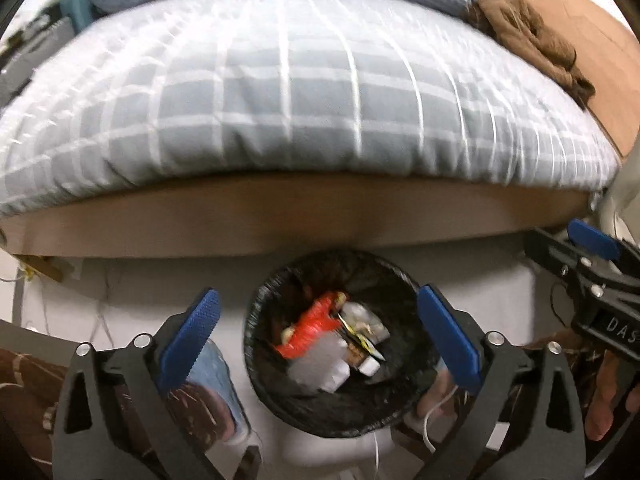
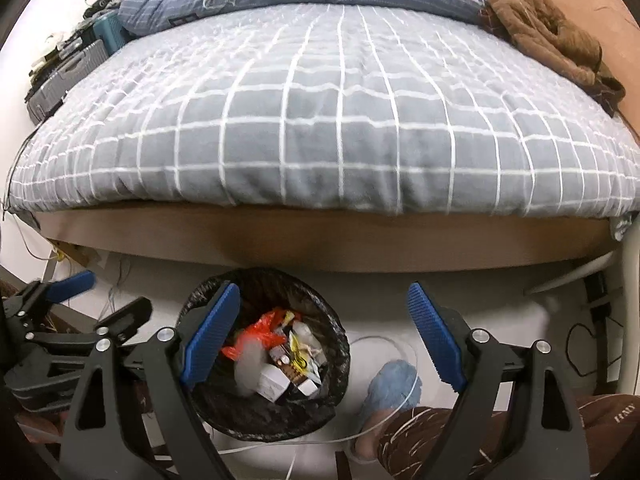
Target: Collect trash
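step: dropping trash into bin (image 1: 340, 344), lower centre | left tongs (image 1: 320, 336) gaping empty; right tongs (image 2: 324, 336) spread, empty | next: seeking more litter

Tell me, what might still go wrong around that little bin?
The blurred grey scrap over the bin seems mid-fall; it could bounce off the heaped rubbish onto the floor. A white cable lies by the bin's base and could snag. The open left tool hangs close above the rim and could tip it.
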`<state>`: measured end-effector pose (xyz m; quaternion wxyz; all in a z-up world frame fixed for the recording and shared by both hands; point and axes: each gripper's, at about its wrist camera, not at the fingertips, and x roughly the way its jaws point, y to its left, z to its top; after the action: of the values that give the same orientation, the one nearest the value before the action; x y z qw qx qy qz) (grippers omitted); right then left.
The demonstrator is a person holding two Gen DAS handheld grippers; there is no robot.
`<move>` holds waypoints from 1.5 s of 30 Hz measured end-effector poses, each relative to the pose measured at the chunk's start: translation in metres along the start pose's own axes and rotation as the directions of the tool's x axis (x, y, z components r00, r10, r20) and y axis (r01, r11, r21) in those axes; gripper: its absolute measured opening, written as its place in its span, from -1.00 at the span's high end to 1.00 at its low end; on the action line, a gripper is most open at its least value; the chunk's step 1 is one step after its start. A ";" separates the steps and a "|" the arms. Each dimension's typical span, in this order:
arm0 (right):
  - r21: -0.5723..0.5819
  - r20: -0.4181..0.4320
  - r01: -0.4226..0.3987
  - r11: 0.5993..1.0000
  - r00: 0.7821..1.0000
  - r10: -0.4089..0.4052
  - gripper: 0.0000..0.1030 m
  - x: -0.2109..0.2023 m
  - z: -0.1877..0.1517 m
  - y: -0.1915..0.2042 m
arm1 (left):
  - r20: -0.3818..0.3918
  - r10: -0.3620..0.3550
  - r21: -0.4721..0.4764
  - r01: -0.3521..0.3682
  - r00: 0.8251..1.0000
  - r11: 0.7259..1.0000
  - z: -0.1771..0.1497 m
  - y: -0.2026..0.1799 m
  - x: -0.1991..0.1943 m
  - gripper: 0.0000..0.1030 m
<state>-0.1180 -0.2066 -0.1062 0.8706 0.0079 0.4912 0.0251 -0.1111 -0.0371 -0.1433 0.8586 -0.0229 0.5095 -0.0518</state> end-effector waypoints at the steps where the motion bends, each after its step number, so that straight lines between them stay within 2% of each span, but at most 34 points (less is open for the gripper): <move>1: -0.005 0.011 0.004 1.000 1.000 -0.004 -0.60 -0.004 0.002 0.002 | 0.010 0.000 -0.003 0.000 1.000 1.000 0.003 0.002 -0.006 -0.89; 3: -0.011 0.035 0.008 1.000 0.999 -0.008 -0.61 -0.014 0.006 0.006 | 0.039 0.004 -0.012 -0.004 0.999 1.000 0.008 0.010 -0.021 -0.89; 6: -0.007 0.083 0.013 1.000 0.997 -0.013 -0.77 -0.037 0.012 0.010 | 0.089 0.010 -0.021 -0.008 0.996 1.000 0.018 0.016 -0.048 -0.89; 10: -0.002 0.153 0.032 0.999 0.988 -0.032 -0.84 -0.072 0.021 0.015 | 0.152 0.014 -0.033 -0.009 0.988 0.999 0.028 0.022 -0.085 -0.89; 15: -0.003 0.215 0.043 0.999 0.976 -0.041 -0.85 -0.113 0.029 0.020 | 0.216 0.018 -0.018 -0.015 0.976 1.000 0.031 0.019 -0.129 -0.89; 21: -0.003 0.245 0.053 0.999 0.968 -0.051 -0.85 -0.142 0.017 0.026 | 0.251 0.008 -0.010 -0.006 0.968 1.000 0.023 0.017 -0.166 -0.89; 27: -0.007 0.252 0.054 0.999 0.966 -0.050 -0.85 -0.151 0.011 0.029 | 0.253 0.004 0.008 -0.006 0.967 1.000 0.012 0.013 -0.175 -0.89; 45: 0.011 0.244 0.056 0.998 0.968 -0.057 -0.85 -0.149 0.011 0.027 | 0.260 0.004 0.006 -0.006 0.966 1.000 0.015 0.015 -0.176 -0.89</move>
<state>-0.1869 -0.1873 0.0278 0.9248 -0.0014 0.3803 -0.0017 -0.1806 -0.0024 0.0158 0.9181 -0.0251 0.3925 -0.0479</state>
